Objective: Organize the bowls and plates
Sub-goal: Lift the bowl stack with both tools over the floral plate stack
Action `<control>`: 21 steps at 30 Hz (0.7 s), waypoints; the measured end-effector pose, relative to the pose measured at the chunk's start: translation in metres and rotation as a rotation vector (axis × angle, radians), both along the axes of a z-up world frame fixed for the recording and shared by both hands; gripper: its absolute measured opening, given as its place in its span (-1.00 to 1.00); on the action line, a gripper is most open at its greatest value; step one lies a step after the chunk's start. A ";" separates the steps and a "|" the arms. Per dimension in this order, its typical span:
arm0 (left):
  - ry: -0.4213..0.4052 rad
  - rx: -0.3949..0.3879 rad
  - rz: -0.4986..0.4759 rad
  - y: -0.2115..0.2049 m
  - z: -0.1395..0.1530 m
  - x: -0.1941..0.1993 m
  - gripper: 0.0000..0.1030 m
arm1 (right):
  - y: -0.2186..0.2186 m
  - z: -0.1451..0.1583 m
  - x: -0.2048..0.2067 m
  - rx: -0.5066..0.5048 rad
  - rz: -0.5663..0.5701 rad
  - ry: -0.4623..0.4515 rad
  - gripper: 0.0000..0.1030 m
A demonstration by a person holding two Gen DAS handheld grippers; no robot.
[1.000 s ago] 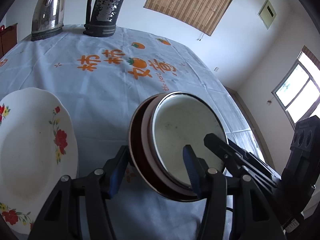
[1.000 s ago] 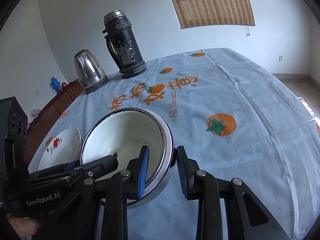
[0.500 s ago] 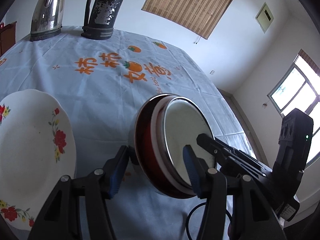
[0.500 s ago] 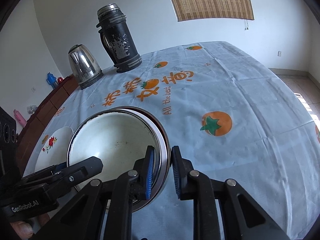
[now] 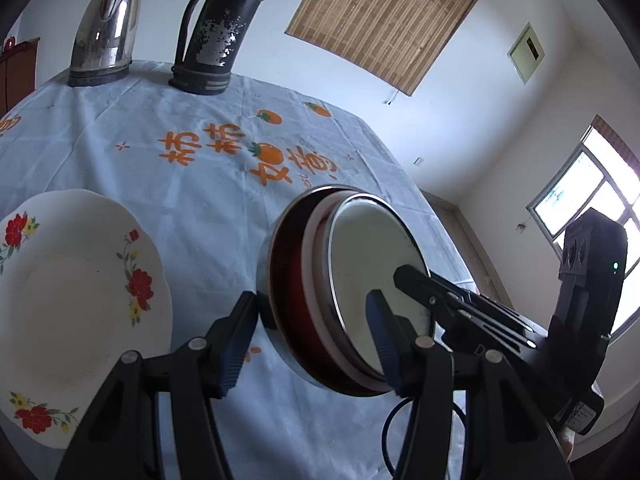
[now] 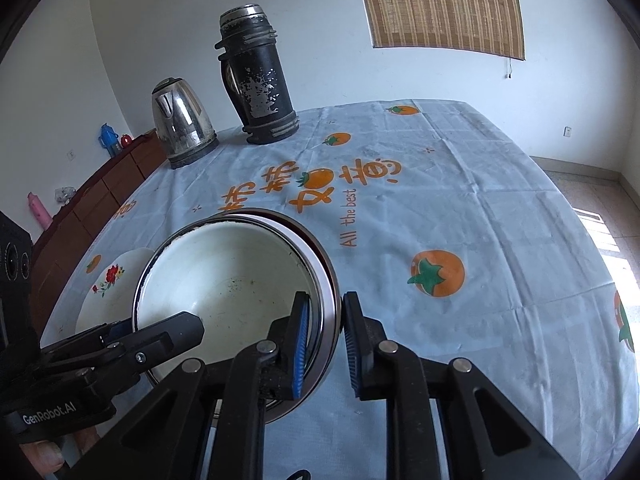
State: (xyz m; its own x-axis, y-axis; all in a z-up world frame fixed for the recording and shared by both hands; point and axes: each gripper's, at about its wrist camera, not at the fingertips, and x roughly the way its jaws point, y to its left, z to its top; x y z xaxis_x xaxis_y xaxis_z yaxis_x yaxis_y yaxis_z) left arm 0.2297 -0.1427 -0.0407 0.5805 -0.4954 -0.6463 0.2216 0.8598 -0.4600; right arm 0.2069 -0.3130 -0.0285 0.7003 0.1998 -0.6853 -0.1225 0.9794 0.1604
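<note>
Above the tablecloth (image 6: 480,208), nested bowls (image 6: 240,280) tilted, rim clamped by right tongs (image 6: 325,340), left tongs (image 5: 308,336) gripping opposite rim.

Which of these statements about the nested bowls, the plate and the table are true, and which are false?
1. The flowered plate lies on the tablecloth beside the nested bowls. True.
2. The right hand-held gripper clamps the rim of the nested bowls. True.
3. The white enamel bowl sits inside a dark red bowl. True.
4. The left hand-held gripper holds the flowered plate. False: its fingers straddle the nested bowls, one outside and one inside; the plate lies apart, untouched.
5. The black thermos lies on its side. False: it stands upright next to the steel kettle.
6. The tablecloth shows blue flowers. False: it shows orange fruit and orange characters.
</note>
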 end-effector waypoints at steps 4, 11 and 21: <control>-0.030 -0.004 0.022 0.008 0.008 -0.004 0.05 | 0.010 0.010 -0.002 -0.021 0.022 -0.014 -0.64; -0.051 -0.015 0.055 0.025 0.017 -0.009 0.05 | 0.029 0.027 -0.001 -0.042 0.061 -0.030 -0.64; -0.068 0.000 0.125 0.065 0.032 -0.018 0.05 | 0.071 0.043 0.003 -0.051 0.147 -0.052 -0.64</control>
